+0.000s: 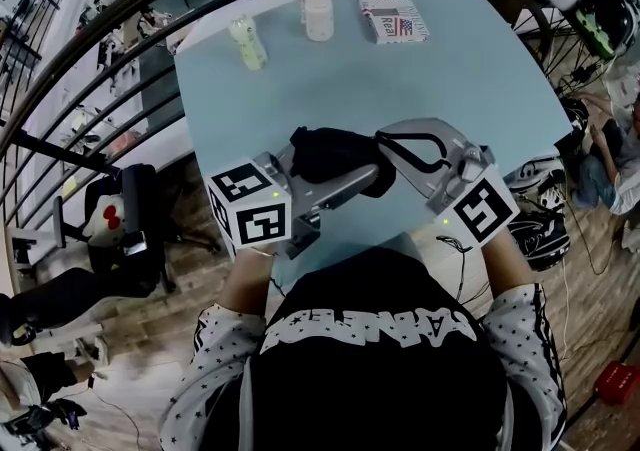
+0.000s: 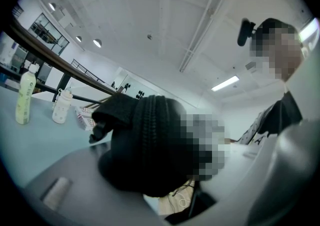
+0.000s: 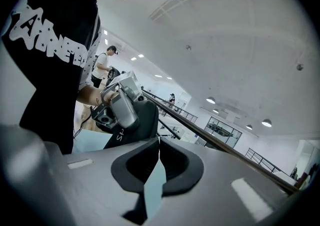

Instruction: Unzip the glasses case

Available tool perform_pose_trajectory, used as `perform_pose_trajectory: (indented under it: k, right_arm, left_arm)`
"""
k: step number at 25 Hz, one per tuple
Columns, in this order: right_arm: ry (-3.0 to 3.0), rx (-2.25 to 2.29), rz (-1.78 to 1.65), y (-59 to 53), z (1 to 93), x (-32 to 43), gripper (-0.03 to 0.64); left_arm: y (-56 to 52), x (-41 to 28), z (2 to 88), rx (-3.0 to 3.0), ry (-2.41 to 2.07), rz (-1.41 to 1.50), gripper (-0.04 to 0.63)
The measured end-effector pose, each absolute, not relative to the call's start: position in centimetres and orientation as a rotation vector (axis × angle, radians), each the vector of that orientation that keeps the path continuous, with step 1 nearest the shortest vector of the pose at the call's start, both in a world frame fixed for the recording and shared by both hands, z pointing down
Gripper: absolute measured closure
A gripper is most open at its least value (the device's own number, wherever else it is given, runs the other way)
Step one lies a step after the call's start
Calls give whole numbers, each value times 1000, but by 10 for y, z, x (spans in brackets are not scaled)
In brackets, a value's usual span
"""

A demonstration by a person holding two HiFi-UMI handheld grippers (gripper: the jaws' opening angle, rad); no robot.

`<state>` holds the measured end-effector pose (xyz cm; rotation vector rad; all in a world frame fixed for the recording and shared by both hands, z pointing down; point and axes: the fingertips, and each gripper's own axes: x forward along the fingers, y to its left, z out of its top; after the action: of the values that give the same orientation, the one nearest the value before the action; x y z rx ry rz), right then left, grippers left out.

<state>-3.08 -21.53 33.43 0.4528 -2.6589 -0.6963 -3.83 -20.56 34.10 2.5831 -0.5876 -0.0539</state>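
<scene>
The left gripper (image 1: pixel 325 171) is clenched on the glasses case (image 1: pixel 335 154). It holds the case clear of the blue table (image 1: pixel 450 79), directly in front of the person. In the left gripper view, the case fills the space between the jaws, with its zipper track (image 2: pixel 150 140) running over the curved edge.

The case appears light. Its black fabric skin likely covers a semi-stiff shell, so it should tolerate a firm squeeze across its broad faces without crushing, but it may twist in the grip under a sideways pull.

The right gripper (image 3: pixel 159 141) is closed, tips together at the edge of the case. No view confirms that a pull tab is pinched. The tab is the correct hold point, and the pull should follow the track.
</scene>
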Motion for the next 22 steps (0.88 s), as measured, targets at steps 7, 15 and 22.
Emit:
perform_pose_trajectory:
  k: [7, 15, 22]
  right_arm:
    - [-2656, 430, -712, -216, 330, -35, 604]
    - [-2651, 401, -734, -214, 328, -39, 604]
    - [-2643, 378, -750, -212, 328, -43, 604]
  left_arm:
    - [-205, -35, 343, 2590, -573, -33, 595]
    - [-202, -29, 349, 2596, -541, 16, 595]
    - [-199, -25, 356, 2600, -517, 51, 595]
